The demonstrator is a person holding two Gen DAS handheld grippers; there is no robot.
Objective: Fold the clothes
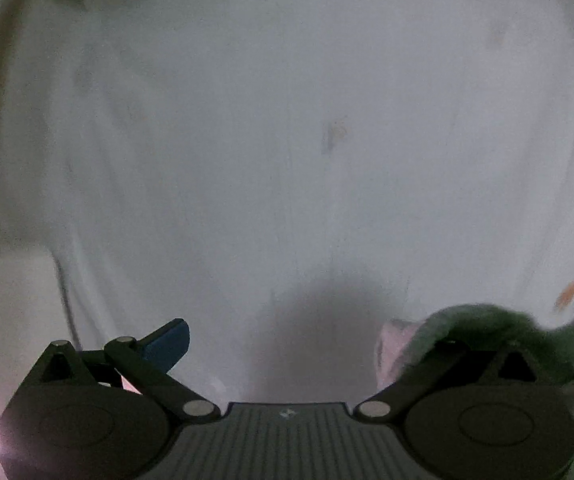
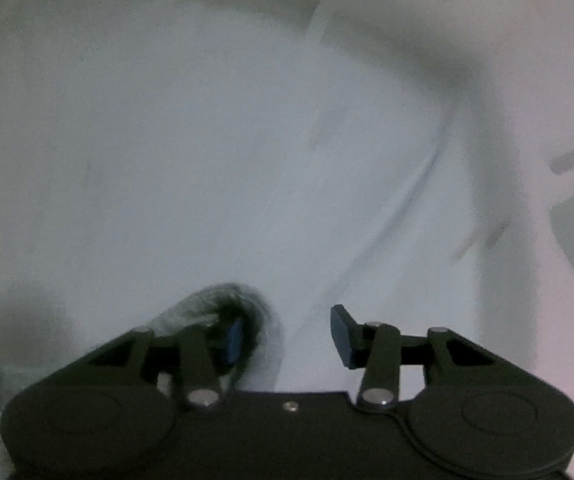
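Left gripper (image 1: 287,340) spread wide; green cloth (image 1: 499,336) drapes over its right finger. Right gripper (image 2: 287,336) also spread, grey fabric (image 2: 207,308) bunched on its left finger, over white sheet (image 2: 207,140).

You are looking at a white surface (image 1: 287,80) that is filling most of your left view, and a greyish smudge (image 1: 333,136) is showing near its middle. An orange spot (image 1: 567,294) is sitting towards the lower right. At the left edge a pale white block (image 1: 7,300) is lying, with a thin dark cord (image 1: 65,292) running just beside it. Your right view is showing the same white surface (image 2: 167,140), too blurred to tell more.
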